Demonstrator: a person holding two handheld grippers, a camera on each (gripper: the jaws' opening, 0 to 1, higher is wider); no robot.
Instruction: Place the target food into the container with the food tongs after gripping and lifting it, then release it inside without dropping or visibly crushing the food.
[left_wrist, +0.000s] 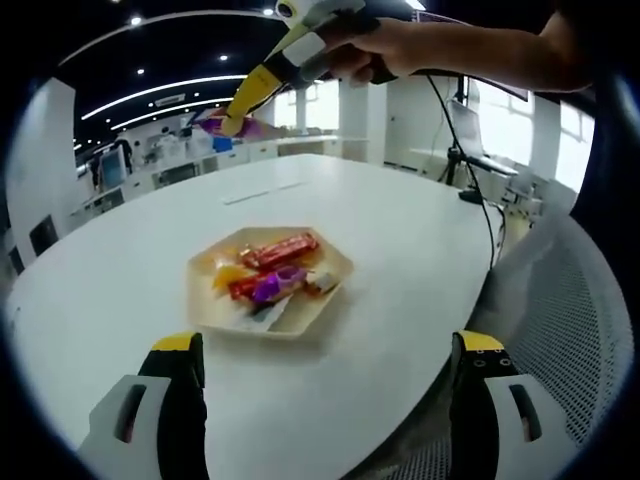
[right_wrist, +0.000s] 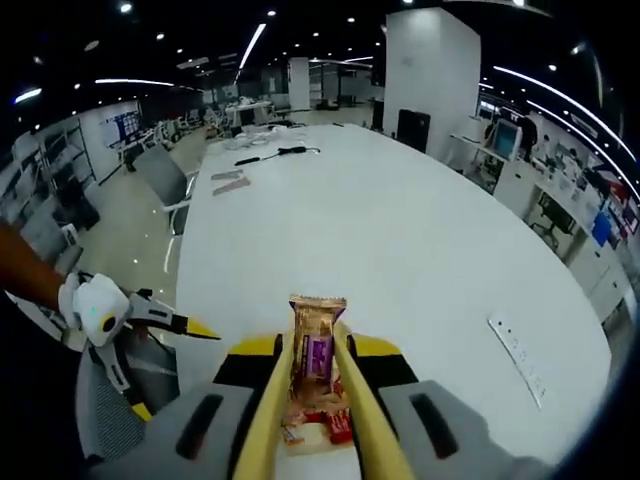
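The right gripper (right_wrist: 318, 400) is squeezing a pair of yellow tongs (right_wrist: 268, 420), and the tongs are pinched narrow around a snack bar (right_wrist: 317, 352) in a brownish wrapper with a purple label. In the right gripper view the bar stands on end between the tong arms, long axis running straight away from the camera along the tongs, crimped top end pointing out past the tips. It's up in the air above the white table (right_wrist: 400, 250), and right below it you can see a bit of the tray (right_wrist: 312, 438) with red wrappers in it. In the left gripper view the same tongs (left_wrist: 262, 82) come in from the top, held by a hand (left_wrist: 375, 48), with something purple at the tips (too blurry to say much). The tan hexagonal tray (left_wrist: 335, 290) sits on the table holding several wrapped snacks (left_wrist: 272, 272), red, orange and purple. The left gripper (left_wrist: 325, 355) has its jaws spread wide with nothing between them.
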